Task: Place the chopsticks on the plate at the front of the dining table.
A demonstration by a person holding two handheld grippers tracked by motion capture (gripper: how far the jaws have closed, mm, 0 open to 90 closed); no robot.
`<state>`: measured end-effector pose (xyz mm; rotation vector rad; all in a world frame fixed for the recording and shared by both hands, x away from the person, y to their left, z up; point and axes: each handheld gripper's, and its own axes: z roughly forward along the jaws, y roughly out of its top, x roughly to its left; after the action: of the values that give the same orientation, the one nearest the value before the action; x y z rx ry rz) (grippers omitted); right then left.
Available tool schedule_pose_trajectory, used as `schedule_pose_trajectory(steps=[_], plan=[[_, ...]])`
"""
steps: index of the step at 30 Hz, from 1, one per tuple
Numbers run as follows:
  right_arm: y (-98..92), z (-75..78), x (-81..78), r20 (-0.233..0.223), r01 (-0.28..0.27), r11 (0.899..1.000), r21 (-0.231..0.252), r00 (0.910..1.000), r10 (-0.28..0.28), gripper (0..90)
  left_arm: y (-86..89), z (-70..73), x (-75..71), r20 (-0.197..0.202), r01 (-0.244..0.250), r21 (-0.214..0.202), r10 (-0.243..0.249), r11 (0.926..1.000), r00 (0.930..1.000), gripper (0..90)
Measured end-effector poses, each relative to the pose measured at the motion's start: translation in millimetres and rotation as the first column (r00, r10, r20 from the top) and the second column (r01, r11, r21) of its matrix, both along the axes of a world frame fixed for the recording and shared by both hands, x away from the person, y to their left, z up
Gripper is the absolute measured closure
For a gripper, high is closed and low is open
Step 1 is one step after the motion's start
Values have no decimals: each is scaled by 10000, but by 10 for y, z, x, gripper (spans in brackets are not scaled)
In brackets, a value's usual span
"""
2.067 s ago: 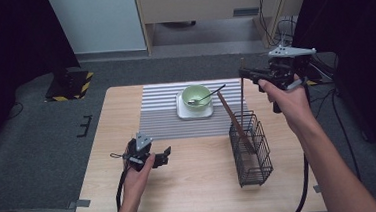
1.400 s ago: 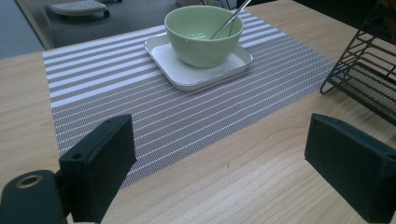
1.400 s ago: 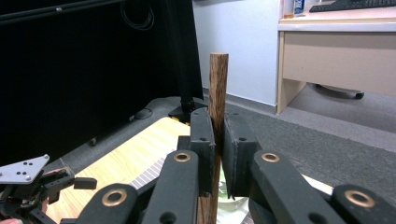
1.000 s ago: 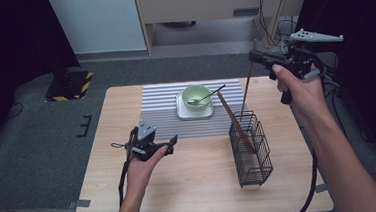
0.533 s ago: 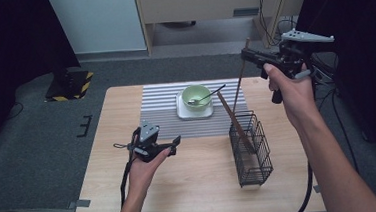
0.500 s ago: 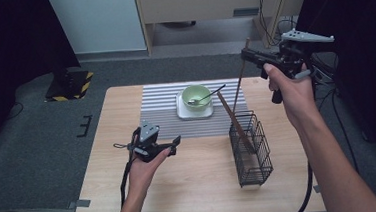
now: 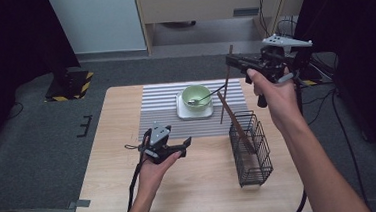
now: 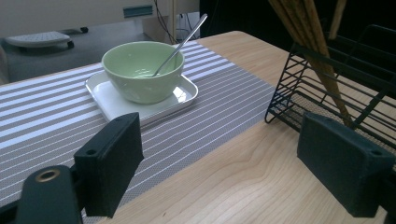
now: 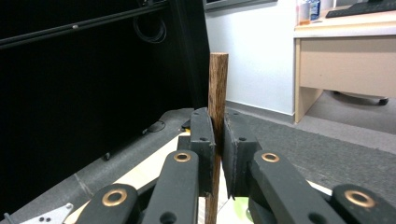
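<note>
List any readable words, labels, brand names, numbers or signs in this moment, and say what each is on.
None can be read.
The bottle on the desk in the right gripper view carries a label too small and blurred to make out.
The yellow-and-black hazard stripes on the floor block carry no text.

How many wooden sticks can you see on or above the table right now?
2, maybe more. One stick hangs upright, pinched in the right claw. Another stick leans in the black wire basket; it may be several bunched together.
</note>
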<state>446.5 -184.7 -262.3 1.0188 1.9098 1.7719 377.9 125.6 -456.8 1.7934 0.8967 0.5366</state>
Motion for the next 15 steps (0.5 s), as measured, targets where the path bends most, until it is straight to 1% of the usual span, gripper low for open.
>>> schedule_pose_trajectory(steps=[1, 2, 7, 8, 9, 12, 14, 15], plan=[[50, -38, -5, -59, -89, 10000, -10, 9999, 88, 840, -26, -6, 0, 0, 35, -34, -35, 10000, 10000, 144], [50, -38, -5, -59, -89, 10000, -10, 9999, 88, 840, -54, -12, 0, 12, 83, -66, -83, 9999, 10000, 144], [143, -190, 8, -314, -150, 9998, -123, 9994, 146, 840, -207, -46, -8, 21, 441, -72, -441, 9990, 9990, 183], [173, -248, 13, -406, -154, 9997, -192, 9991, 146, 840, -256, -61, -10, 13, 533, -125, -533, 9985, 9986, 212], [173, -248, 13, -406, -154, 9997, -192, 9991, 146, 840, -256, -61, -10, 13, 533, -125, -533, 9985, 9986, 236], [217, -314, 20, -504, -183, 9995, -244, 9986, 170, 840, -309, -88, 1, -34, 613, -395, -615, 9973, 9981, 256], [261, -363, 29, -579, -235, 9995, -234, 9981, 221, 840, -336, -110, 9, -62, 633, -540, -638, 9965, 9979, 304], [275, -377, 31, -603, -240, 9995, -217, 9979, 227, 840, -336, -110, 9, -62, 633, -540, -638, 9965, 9979, 316]])
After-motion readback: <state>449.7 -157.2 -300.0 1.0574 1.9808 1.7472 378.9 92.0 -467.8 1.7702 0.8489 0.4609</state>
